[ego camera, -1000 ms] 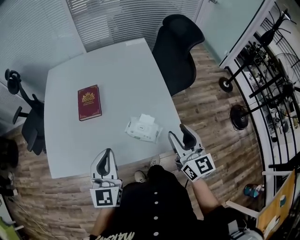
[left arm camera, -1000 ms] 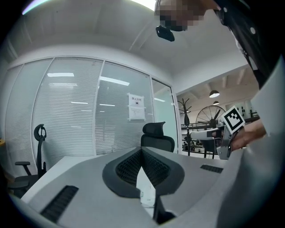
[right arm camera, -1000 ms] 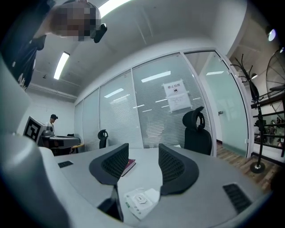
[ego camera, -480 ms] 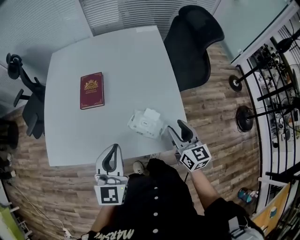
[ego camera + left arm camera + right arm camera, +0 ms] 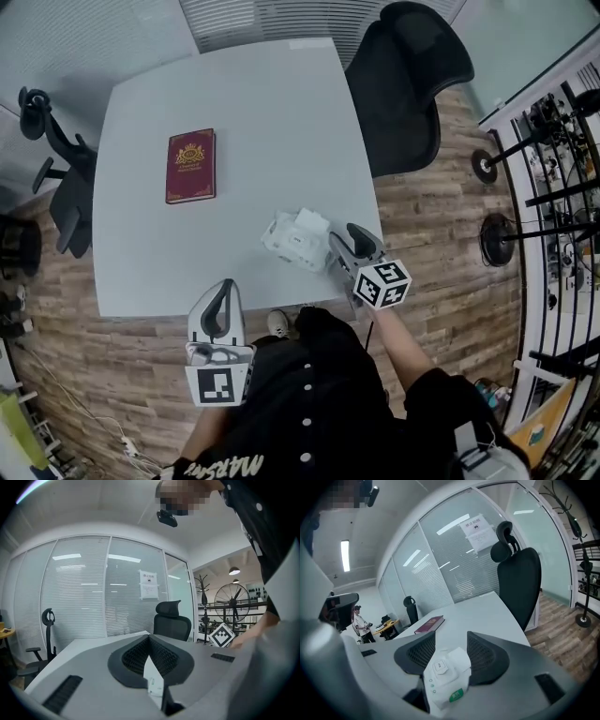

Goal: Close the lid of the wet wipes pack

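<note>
Approach stage, by the look of it; closing not yet started. Pack [image 5: 298, 240] near table [image 5: 272, 103] edge at 5 o'clock, lid [image 5: 458, 659] up on far side. Right gripper [image 5: 349, 242] just beside pack at its 4 o'clock, spread wide, framing pack in own view, pinching nothing. Left gripper [image 5: 217, 314] at pack's 7 o'clock, off table, pressed together, empty. Next, probably: bring a jaw over lid and press down flat; may need left to steady pack. Count: one pack, one book [image 5: 191, 166] at pack's 10 o'clock, two grippers, two chairs [image 5: 417, 84], one table.
</note>
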